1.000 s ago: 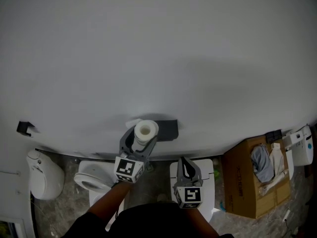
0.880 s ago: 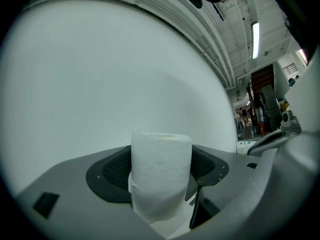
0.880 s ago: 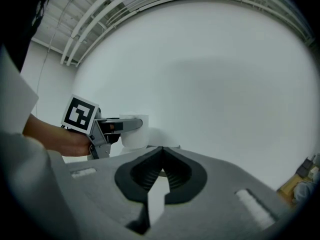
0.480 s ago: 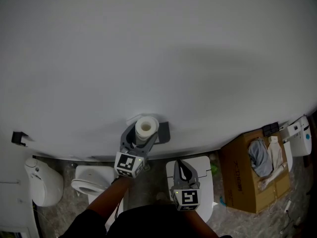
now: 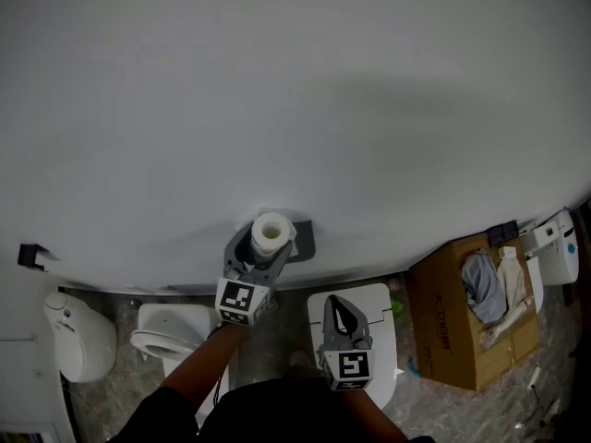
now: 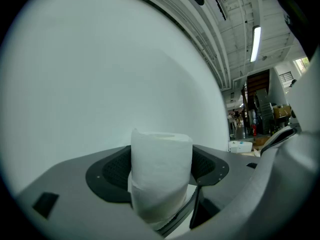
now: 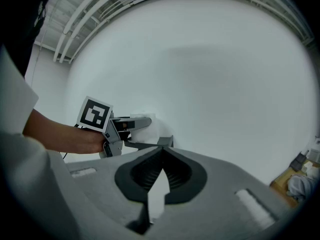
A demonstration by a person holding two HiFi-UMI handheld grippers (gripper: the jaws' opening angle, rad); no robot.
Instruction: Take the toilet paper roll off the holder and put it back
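The left claw [image 5: 265, 249] is clamped on the toilet paper roll [image 6: 161, 176]. In the left gripper view its 2 dark pads [image 6: 111, 170] press the roll's sides, with the jaws standing wide around it. The roll stands upright between them, its open core facing up, right against the white wall [image 5: 295, 90] ahead of the claw. The dark grey holder [image 5: 302, 241] sits on that wall just to the right of the left claw's tips, touching or nearly touching the roll. Whether the roll is on the holder's arm cannot be told.

The right claw [image 7: 161, 153] is closed, its 2 jaws meeting at the tips with nothing between them. It hangs to the right of the left claw and further back from the wall, pointing towards it.

Below the left claw is a white toilet [image 5: 164, 338]. Below the right claw is a white flat-topped unit [image 5: 380, 305], and well to its right a cardboard box [image 5: 448, 326] holds grey cloth [image 5: 484, 289].
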